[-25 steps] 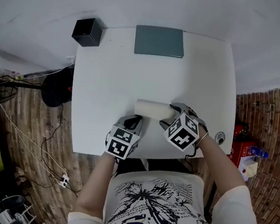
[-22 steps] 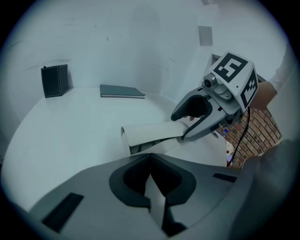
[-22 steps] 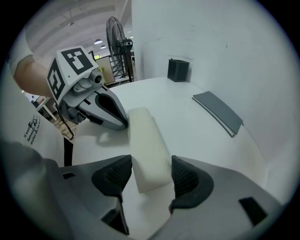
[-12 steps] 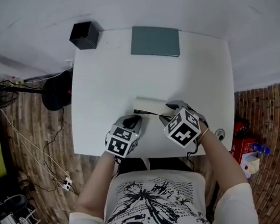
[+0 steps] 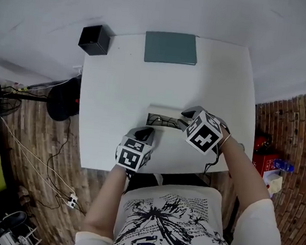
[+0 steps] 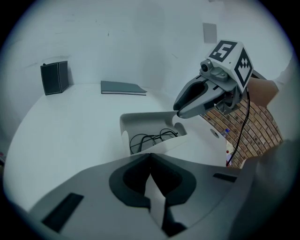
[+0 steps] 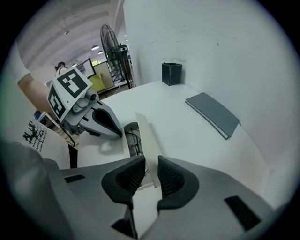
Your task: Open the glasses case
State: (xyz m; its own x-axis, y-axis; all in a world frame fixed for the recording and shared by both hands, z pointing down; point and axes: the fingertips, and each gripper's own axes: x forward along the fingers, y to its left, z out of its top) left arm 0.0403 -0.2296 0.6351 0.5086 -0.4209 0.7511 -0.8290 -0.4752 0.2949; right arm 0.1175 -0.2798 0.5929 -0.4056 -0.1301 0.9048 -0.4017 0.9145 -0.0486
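The white glasses case (image 5: 155,111) lies near the white table's front edge with its lid (image 7: 146,136) lifted. Dark wire-framed glasses (image 6: 153,136) show inside it. My right gripper (image 5: 183,118) is at the case's right end, and its jaws (image 7: 151,169) are closing with the lid's edge pinched between the pads. My left gripper (image 5: 147,131) sits at the case's (image 6: 140,119) near left corner. Its jaws (image 6: 150,161) are together, with a thin white sliver of the case's near edge between them. Each gripper also shows in the other's view: the right gripper (image 6: 182,109), the left gripper (image 7: 115,132).
A grey book (image 5: 171,47) lies at the table's far edge, and a black box (image 5: 95,38) stands at the far left corner. The table (image 5: 113,88) ends just behind my grippers, above a brick-pattern floor with cables. A standing fan (image 7: 110,47) is off to the left.
The closed case has come open. My right gripper rose a little with the lid pinched in it, and the glasses now show. The left gripper has stayed put.
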